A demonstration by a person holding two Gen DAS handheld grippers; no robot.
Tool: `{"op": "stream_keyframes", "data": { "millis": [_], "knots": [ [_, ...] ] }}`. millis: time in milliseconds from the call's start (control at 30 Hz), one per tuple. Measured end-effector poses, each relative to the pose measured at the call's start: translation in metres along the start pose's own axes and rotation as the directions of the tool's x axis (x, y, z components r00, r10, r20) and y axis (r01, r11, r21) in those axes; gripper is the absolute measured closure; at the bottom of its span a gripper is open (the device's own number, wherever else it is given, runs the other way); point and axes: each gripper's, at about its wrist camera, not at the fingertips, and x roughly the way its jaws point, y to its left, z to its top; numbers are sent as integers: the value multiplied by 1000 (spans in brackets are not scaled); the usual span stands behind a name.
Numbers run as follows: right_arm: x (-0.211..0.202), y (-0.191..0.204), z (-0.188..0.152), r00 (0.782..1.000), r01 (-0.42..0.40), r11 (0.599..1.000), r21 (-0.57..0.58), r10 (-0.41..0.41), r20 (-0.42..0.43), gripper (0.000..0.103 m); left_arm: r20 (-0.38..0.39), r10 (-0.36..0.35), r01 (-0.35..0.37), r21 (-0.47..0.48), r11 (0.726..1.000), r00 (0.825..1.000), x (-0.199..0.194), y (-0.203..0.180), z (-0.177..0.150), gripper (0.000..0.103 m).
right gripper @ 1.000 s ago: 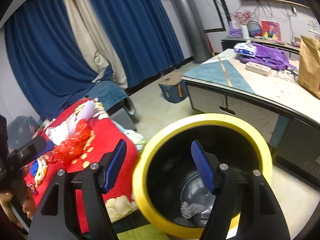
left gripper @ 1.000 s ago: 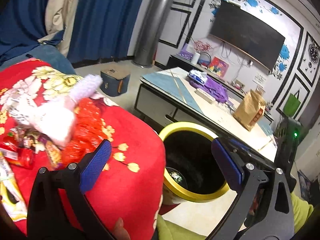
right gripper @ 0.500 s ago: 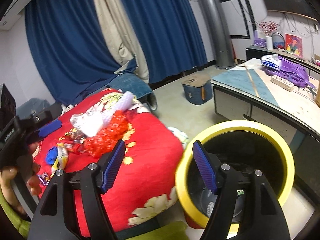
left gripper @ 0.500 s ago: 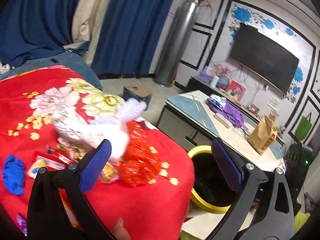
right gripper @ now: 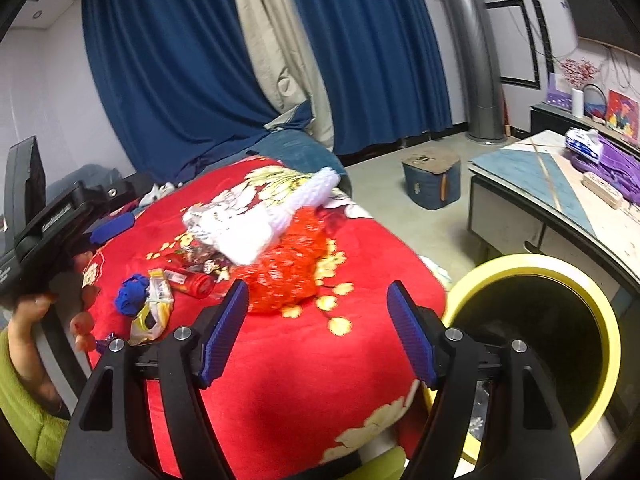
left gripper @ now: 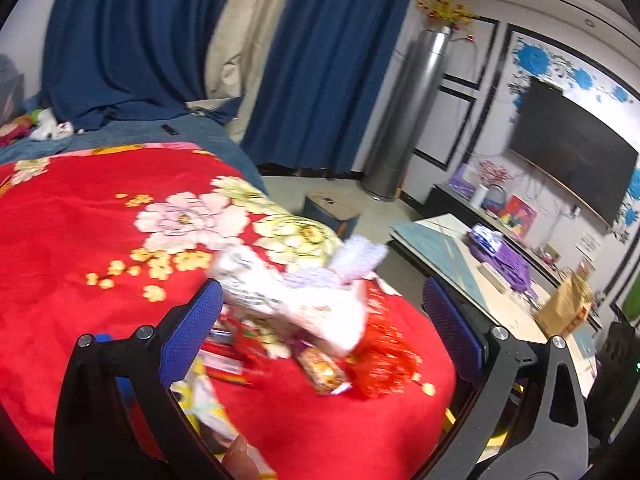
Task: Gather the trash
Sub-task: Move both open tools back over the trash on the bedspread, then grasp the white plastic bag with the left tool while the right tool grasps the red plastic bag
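Right tool [right gripper: 316, 324] empty, crumpled red net [right gripper: 286, 276], white wrappers [right gripper: 236, 232]

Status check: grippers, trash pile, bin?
Left gripper and right gripper open, empty. Trash pile on the red blanket, untouched. Yellow-rimmed bin beside it; nothing blocking.

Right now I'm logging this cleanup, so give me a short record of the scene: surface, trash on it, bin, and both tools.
surface: red floral blanket
trash pile: white wrapper, red mesh bag, red packet, blue scrap, yellow-white wrapper, all lying on the blanket
bin: yellow-rimmed bin, beside the blanket, a little debris at the bottom
left tool: jaws apart, nothing between them
right tool: jaws apart, nothing between them
person: hand holds the left tool's handle
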Motion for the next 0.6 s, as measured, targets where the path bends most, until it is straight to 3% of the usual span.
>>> {"op": "stream_keyframes", "data": {
  "millis": [233, 400, 600],
  "knots": [
    [33, 16, 9, 999, -8, 999, -36, 7, -31, 34, -36, 39, -41, -66, 997, 999, 12, 33, 9, 11],
    [64, 22, 17, 998, 13, 999, -46, -16, -63, 34, -129, 37, -53, -122, 991, 991, 38, 54, 19, 11],
    [92, 21, 22, 993, 10, 1000, -15, -12, -114, 34, -248, 7, -65, -229, 971, 969, 76, 79, 26, 11]
  ]
}}
